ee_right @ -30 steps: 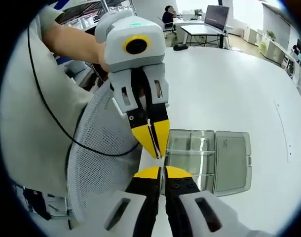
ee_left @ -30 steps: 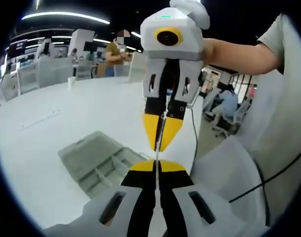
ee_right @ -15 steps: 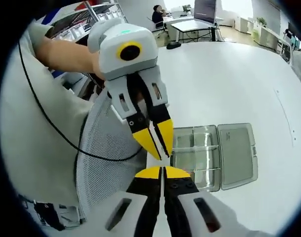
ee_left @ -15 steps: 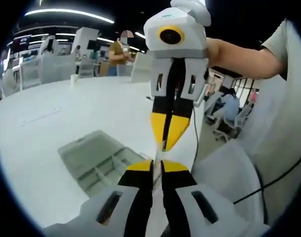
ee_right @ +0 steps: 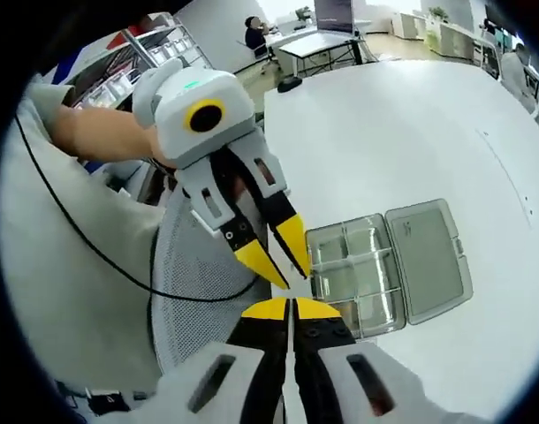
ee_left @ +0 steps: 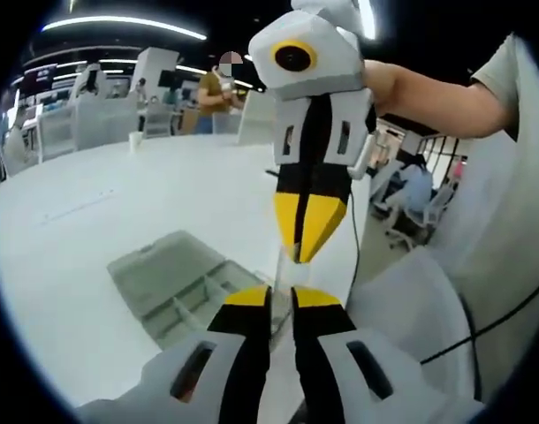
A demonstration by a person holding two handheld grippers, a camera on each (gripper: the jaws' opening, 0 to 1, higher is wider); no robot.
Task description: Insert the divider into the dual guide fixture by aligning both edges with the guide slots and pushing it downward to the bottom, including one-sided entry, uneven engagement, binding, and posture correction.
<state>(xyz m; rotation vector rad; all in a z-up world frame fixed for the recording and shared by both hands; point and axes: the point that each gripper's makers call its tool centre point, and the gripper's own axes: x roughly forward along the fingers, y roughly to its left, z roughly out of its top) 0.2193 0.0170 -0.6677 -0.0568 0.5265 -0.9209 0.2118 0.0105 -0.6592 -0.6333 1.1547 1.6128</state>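
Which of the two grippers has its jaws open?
The left gripper: in the right gripper view its yellow tips stand apart. The right gripper has its tips pressed together on the clear divider.

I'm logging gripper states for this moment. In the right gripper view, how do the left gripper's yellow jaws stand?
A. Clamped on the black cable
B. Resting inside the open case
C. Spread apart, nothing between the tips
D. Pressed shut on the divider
C: in the right gripper view the left gripper has its two yellow jaws parted with an empty gap between the tips, held above and beside the open clear case on the white table.
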